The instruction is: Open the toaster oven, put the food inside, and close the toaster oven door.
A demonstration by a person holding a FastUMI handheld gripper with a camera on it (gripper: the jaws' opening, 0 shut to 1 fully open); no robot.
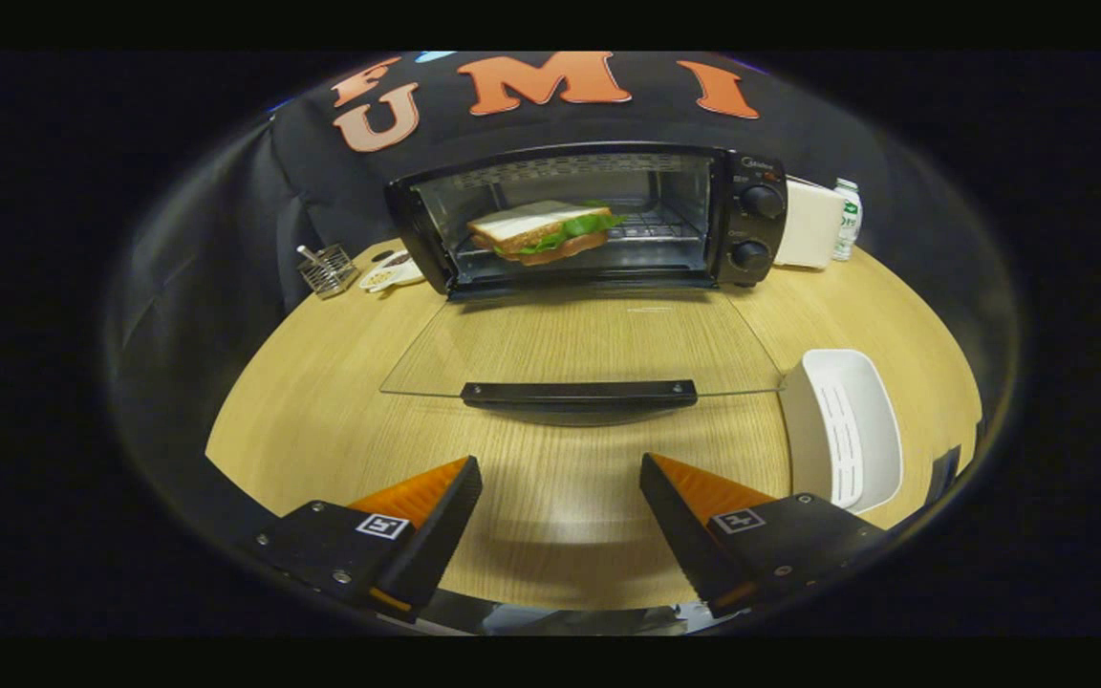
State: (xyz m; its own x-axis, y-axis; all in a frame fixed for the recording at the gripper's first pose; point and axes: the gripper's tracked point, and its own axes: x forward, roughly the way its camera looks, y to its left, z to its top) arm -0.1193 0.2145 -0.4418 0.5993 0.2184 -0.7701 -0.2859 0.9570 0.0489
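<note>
The gripper (560, 497) sits nearest the camera, its two fingers spread wide apart with nothing between them, above the bare wooden table (321, 420). Just ahead of the fingers lies the toaster oven door (579, 354), folded fully down and flat, its glass pane showing the table grain through it. The door's dark handle (579, 393) runs along the near edge, facing the fingertips but apart from them.

Beyond the door stands the toaster oven (589, 215), cavity open. The sandwich (541, 231) rests on the wire rack inside, toward the left half of the cavity, with green leaf showing between the bread slices. Two control knobs (761, 201) sit one above the other on the oven's right panel.

A white tray (847, 425) lies on the table just right of the door. A wire holder (326, 269) and a small white dish (390, 272) stand left of the oven. A white box (809, 225) and a bottle (847, 218) stand to its right.
</note>
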